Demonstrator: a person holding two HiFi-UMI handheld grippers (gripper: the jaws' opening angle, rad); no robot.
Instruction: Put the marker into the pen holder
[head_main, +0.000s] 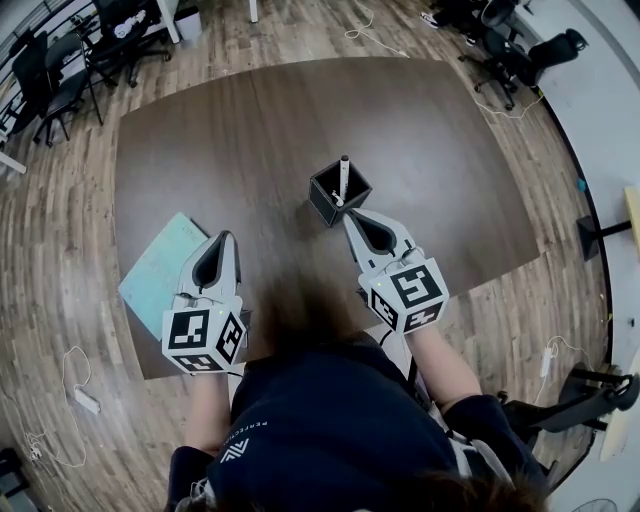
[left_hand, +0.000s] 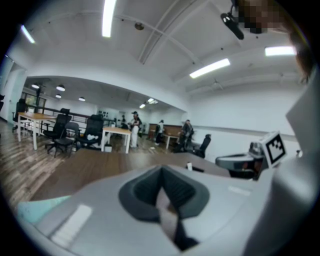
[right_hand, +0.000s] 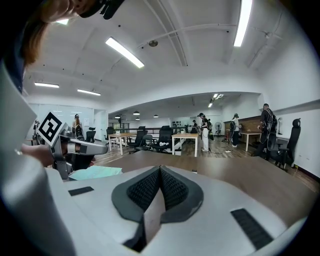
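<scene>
A black square pen holder (head_main: 324, 203) stands on the dark brown table (head_main: 250, 130), and a white marker (head_main: 343, 177) stands upright inside it. My right gripper (head_main: 349, 213) is shut and empty, its tip just in front of the holder's near right corner. Farther left, my left gripper (head_main: 230, 236) is also shut with nothing in it, by the edge of a teal sheet (head_main: 160, 265). In the left gripper view the jaws (left_hand: 161, 171) meet, pointing level across the table. The right gripper view shows its own jaws (right_hand: 160, 169) pressed together, with the holder hidden below them.
Office chairs stand at the back left (head_main: 60, 70) and back right (head_main: 520, 55) of the table. Cables lie on the wood floor (head_main: 70, 400). Far off in the gripper views are desks (right_hand: 185, 136) and several people.
</scene>
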